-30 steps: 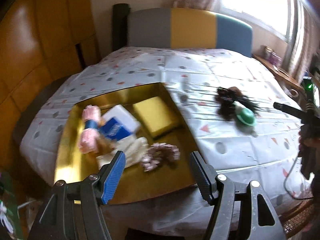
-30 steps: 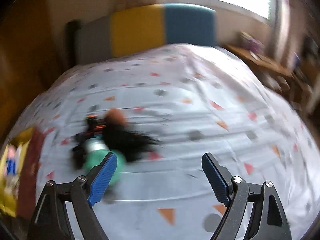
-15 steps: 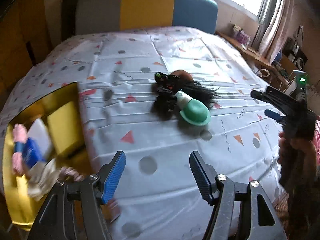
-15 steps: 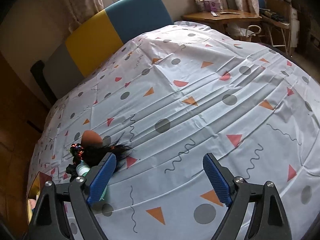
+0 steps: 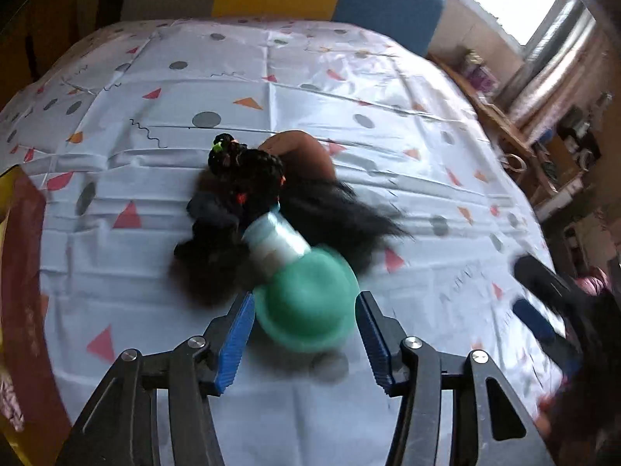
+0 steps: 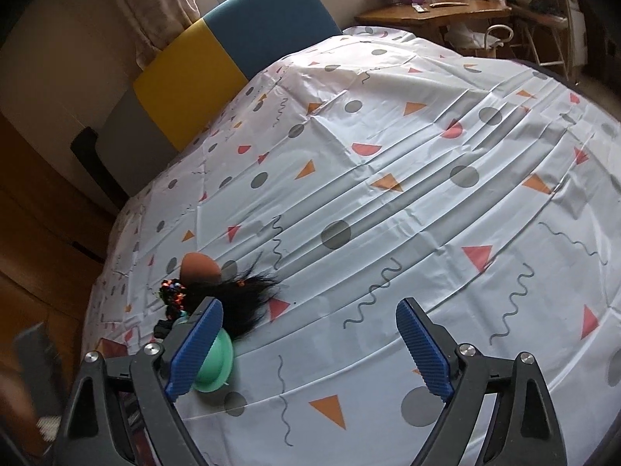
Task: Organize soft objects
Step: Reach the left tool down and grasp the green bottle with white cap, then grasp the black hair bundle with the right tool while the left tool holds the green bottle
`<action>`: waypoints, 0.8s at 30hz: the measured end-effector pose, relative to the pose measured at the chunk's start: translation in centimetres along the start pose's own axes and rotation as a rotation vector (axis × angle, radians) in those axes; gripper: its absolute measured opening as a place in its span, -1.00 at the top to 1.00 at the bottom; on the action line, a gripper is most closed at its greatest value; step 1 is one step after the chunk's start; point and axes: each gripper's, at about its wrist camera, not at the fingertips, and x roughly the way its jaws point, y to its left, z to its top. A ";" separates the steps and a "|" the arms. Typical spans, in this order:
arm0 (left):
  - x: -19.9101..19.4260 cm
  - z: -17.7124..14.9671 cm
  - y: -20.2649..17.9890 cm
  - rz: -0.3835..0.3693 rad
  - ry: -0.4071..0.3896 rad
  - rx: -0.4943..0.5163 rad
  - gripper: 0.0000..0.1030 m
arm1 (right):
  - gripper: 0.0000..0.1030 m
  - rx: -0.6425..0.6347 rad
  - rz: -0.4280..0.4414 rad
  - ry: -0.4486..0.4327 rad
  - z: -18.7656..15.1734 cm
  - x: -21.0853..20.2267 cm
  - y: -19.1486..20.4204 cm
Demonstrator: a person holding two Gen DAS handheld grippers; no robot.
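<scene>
A green cup (image 5: 306,306) with a pale blue-white neck lies on its side on the bed, its wide flared base towards the left tool (image 5: 304,345). The cup sits between the left tool's two blue-padded fingers (image 5: 236,343), which stand apart on either side of the base; contact with the pads cannot be confirmed, as the cup is motion-blurred. Touching the cup's neck end is a heap of soft items: a black wig (image 5: 337,213) spread to the right, a beaded black hair tie (image 5: 248,167) with green and orange flecks, a dark scrunchie (image 5: 211,209), and a brown rounded sponge (image 5: 306,151) at the far side of the heap. All rest on a white bed sheet (image 5: 349,89) printed with grey dots, orange and red triangles and squiggles.

The right tool (image 6: 310,347) hovers over bare sheet to the right of the heap, its fingers wide apart with nothing between them; the cup (image 6: 217,361) shows just behind its left finger. At the left edge of the left wrist view, a gold tray (image 5: 11,202) lies on the bed. A grey, yellow and blue headboard (image 6: 217,50) stands at the far end, with a wooden desk (image 6: 438,11) beside it.
</scene>
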 end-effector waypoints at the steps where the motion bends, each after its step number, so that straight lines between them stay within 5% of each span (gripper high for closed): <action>1: 0.8 0.6 0.0 0.005 0.008 -0.022 -0.07 | -0.79 0.001 0.003 0.002 0.0 0.0 0.0; 7: 4.0 2.5 -0.3 0.055 0.038 -0.037 -0.16 | -0.80 0.021 0.039 0.030 0.0 0.6 0.1; 13: 4.2 1.7 -0.9 0.014 0.024 0.047 0.02 | -0.80 -0.004 0.029 0.028 -0.1 0.6 0.4; 24: -1.8 -6.7 2.8 -0.118 0.018 0.046 0.05 | -0.80 -0.033 -0.011 0.028 -0.2 0.8 0.4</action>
